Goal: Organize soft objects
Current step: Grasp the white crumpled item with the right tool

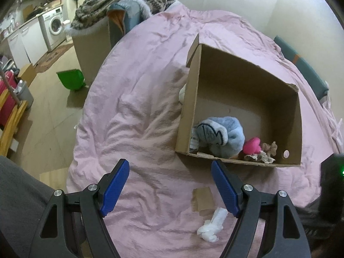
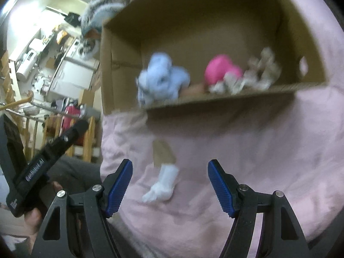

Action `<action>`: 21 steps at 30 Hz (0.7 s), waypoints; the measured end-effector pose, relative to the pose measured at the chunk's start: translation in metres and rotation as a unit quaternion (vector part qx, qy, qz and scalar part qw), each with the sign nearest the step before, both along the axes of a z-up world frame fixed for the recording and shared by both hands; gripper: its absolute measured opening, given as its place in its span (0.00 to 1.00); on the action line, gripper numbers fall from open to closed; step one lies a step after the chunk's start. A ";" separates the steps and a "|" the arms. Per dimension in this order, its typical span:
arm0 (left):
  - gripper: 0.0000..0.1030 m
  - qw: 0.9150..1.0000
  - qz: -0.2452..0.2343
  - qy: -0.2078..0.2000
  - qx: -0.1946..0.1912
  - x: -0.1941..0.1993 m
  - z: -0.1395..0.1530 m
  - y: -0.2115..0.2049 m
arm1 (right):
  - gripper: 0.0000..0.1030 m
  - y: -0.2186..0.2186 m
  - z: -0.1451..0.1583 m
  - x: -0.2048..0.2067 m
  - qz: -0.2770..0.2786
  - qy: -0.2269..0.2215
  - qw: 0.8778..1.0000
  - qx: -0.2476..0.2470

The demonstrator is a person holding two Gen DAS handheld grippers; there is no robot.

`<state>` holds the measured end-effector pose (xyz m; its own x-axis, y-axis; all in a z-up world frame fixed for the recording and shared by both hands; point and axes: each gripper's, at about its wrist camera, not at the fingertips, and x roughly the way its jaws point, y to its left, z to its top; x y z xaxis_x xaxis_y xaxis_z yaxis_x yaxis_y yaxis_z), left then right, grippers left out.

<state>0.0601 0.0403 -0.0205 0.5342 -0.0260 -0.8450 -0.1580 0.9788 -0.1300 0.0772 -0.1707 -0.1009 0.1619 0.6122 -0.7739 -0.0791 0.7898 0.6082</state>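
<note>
Blue plush (image 1: pixel 221 136), pink toy (image 1: pixel 253 145) etc in box (image 1: pixel 243 79); white sock(?) (image 2: pixel 162 182) left on bed. Both grippers (image 1: pixel 171 185) (image 2: pixel 169 185) wide open, empty.

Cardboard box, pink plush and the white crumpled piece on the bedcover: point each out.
cardboard box (image 1: pixel 243 81), left wrist view, on its inner far wall.
pink plush (image 1: pixel 252 145), left wrist view, on its rounded top.
white crumpled piece (image 2: pixel 164 182), right wrist view, on its middle.

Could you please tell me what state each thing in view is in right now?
left tool: open, empty
right tool: open, empty
cardboard box: open-topped, on the bed
blue plush: inside box
pink plush: inside box
white sock: crumpled, outside box
</note>
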 end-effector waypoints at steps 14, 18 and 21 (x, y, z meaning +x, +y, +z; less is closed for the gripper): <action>0.74 1.000 -0.001 0.025 -0.004 0.007 -0.012 -0.003 | 0.39 0.072 -0.045 -0.021 0.119 0.028 0.990 -0.075; 0.74 1.000 -0.003 0.030 -0.006 0.009 -0.014 -0.004 | 0.16 0.076 -0.034 -0.023 0.134 -0.006 0.988 -0.082; 0.74 1.000 -0.003 0.030 -0.005 0.009 -0.014 -0.004 | 0.12 0.067 -0.028 -0.024 0.120 -0.012 0.989 -0.084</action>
<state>0.0688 0.0366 -0.0349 0.4825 -0.0369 -0.8751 -0.1606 0.9784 -0.1298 0.0532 -0.1035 -0.1287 0.0472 0.4990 -0.8653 -0.2900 0.8358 0.4661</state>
